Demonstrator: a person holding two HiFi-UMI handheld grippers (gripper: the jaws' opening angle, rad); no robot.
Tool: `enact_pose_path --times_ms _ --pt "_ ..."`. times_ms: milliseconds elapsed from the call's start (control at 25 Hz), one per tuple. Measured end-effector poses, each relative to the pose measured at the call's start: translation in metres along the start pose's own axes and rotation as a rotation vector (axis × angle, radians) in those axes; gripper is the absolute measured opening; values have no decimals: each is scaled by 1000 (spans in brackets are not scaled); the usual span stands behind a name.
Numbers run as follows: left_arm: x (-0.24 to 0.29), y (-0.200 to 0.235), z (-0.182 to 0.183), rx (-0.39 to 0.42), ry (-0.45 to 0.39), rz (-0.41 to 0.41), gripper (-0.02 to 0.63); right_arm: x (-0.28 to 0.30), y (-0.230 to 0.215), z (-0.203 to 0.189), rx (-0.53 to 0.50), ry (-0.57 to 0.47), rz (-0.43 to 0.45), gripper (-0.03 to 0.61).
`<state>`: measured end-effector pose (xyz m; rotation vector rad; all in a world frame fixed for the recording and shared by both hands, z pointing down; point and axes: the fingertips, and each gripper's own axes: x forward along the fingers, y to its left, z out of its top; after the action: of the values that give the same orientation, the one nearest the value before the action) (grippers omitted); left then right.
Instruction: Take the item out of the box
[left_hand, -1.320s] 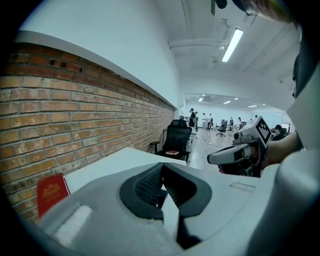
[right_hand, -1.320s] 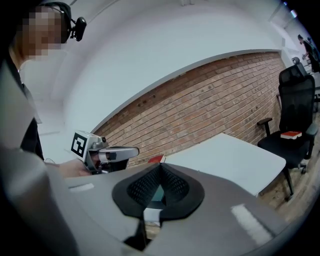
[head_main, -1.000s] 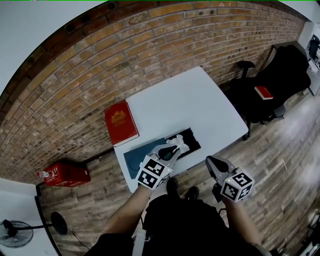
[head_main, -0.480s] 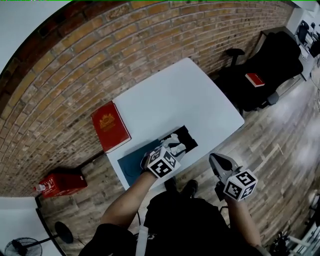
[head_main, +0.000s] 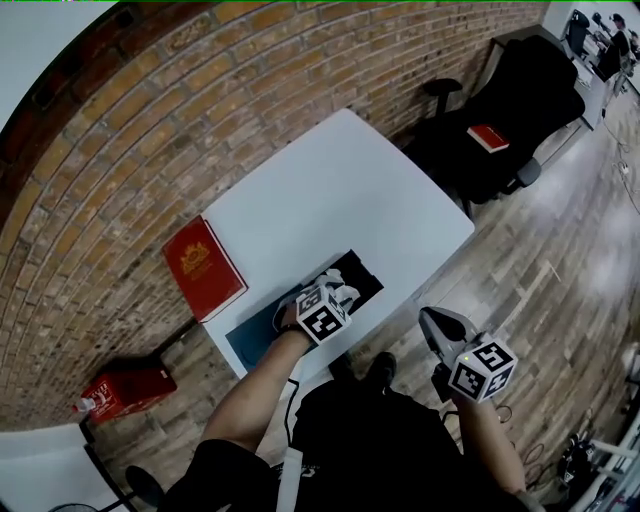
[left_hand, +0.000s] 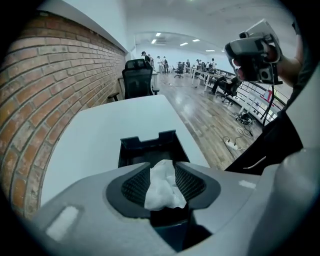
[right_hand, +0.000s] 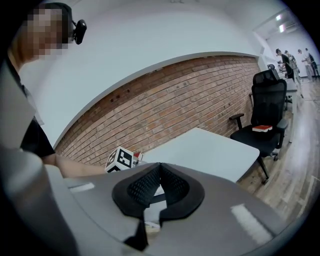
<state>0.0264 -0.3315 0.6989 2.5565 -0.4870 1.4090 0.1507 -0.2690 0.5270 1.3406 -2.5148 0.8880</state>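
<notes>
A black open box stands near the front edge of the white table. A crumpled white item pokes up from the box. My left gripper points steeply down into it. Its jaws have just been opening, and the white item now lies between the pads of this left gripper; I see no squeeze on it. My right gripper hangs off the table's front right, over the floor. In its own view the right gripper is shut with nothing in it.
A dark teal lid lies left of the box. A red book sits at the table's left end by the brick wall. A black office chair holds another red book. A red box lies on the floor.
My left gripper has sunk toward the black box and rolled, its marker cube now facing up. The right gripper has hardly moved.
</notes>
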Motion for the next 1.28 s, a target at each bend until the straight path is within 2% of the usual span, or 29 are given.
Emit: enact_pose_path --times_ms 160,600,880,1280 --pt "13 8 -12 -3 48 9 190 -6 -3 -2 7 -6 -20 0" --pt "21 11 -21 38 154 33 193 -5 3 -9 28 13 -10 0" --pt "33 9 -29 179 276 35 192 -4 2 -7 21 19 9 0" --pt "50 6 -14 186 289 14 193 -9 -8 -8 40 18 8 0"
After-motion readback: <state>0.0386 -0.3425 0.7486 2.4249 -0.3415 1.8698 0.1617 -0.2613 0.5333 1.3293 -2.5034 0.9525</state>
